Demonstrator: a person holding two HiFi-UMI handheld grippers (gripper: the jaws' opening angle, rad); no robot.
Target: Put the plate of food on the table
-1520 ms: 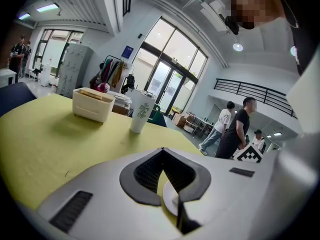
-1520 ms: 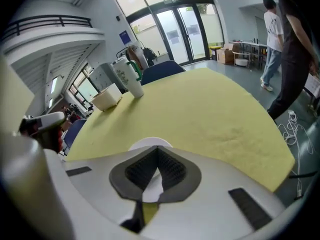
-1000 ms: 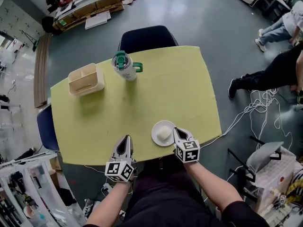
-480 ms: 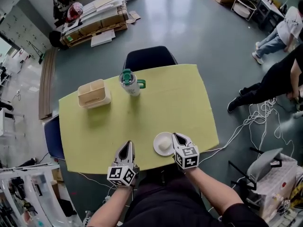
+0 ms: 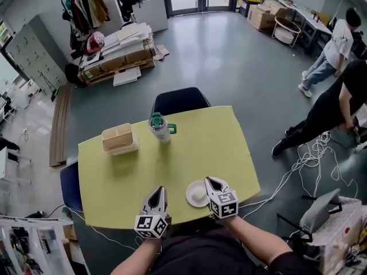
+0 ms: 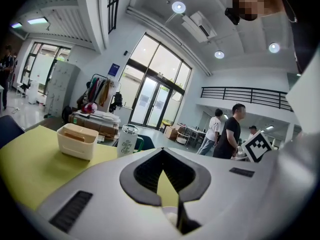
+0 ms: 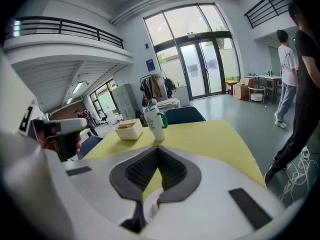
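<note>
A small white plate (image 5: 196,194) with a pale lump of food rests on the yellow table (image 5: 212,142) near its front edge. My right gripper (image 5: 209,181) is shut, lying along the plate's right rim. In the right gripper view a sliver of the plate (image 7: 149,209) shows through the gap below the touching tips of the right gripper (image 7: 157,148). I cannot tell whether the jaws touch the plate. My left gripper (image 5: 159,191) is shut over the front edge, left of the plate, nothing in it. In its own view the left gripper (image 6: 162,151) has its tips together.
A white tumbler with a green lid (image 5: 161,127) and a beige divided box (image 5: 120,138) stand at the table's far side. Dark chairs stand at the far edge (image 5: 180,101) and left edge (image 5: 70,185). People (image 5: 338,105) and floor cables (image 5: 304,159) are to the right.
The head view has risen, so the table looks smaller and lower in the frame. Both grippers and the plate keep their places on the table.
</note>
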